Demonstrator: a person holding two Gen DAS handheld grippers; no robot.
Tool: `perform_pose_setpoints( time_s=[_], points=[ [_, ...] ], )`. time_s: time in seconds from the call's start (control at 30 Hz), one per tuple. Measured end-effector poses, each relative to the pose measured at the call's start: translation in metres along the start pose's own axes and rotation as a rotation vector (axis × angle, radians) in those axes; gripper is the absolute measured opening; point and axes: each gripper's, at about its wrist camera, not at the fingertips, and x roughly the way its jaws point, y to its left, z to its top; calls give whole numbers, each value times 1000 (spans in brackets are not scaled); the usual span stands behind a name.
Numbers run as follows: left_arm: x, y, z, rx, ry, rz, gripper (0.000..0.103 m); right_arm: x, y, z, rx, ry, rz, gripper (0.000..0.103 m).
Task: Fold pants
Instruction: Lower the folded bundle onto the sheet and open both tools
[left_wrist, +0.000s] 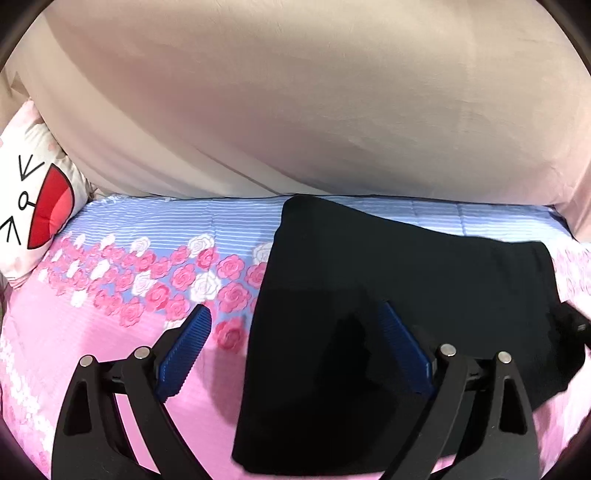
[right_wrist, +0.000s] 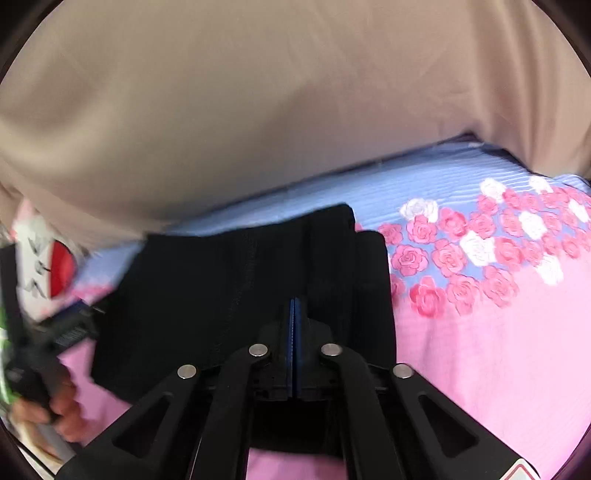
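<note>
Curtain (left_wrist: 295, 103): a beige cloth is hung along the far edge of the bed, closing off the work area.
Bed cover (left_wrist: 110, 354): a pink and blue rose-printed cover is spread flat, so that a smooth folding surface is offered.
Pants (left_wrist: 369, 295): the black pants are laid in a compact, layered rectangle near the far edge of the bed; most folds are judged done.
Pillow (left_wrist: 33, 206): a cartoon-face pillow is kept at the far left corner, clear of the garment.
Left gripper (left_wrist: 295, 336): the jaws are spread wide above the pants' left edge, nothing being clasped, probably ready to take that edge.
Right gripper (right_wrist: 294, 321): the blue pads are pressed together over the pants; whether cloth is caught cannot be told.
</note>
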Motion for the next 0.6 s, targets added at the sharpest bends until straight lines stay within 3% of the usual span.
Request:
perform_pose_setpoints(
  time_s=[0.07,0.13,0.27,0.37,0.43,0.5,0.6],
  points=[
    [-8,1,-4,4,-1,-19,90,-10,15,-6,-34,-12,15,2],
    [-17,0,-9,7,0,-20,90,-14,9,-23,-68,18,-36,0],
    [-22,2,-21,12,18,-26,90,-5,-2,-29,-21,41,-46,0],
    [-23,7,-29,2,19,-19,90,-29,13,-28,-72,-15,-36,2],
    [-13,9,-36,-5,55,-27,91,-14,11,-36,-107,25,-124,0],
    [-2,15,-46,-37,88,-60,92,-6,-3,-44,-64,25,-119,0],
    [-16,27,-55,-71,80,-90,91,-31,1,-39,-37,-6,-120,0]
  ],
)
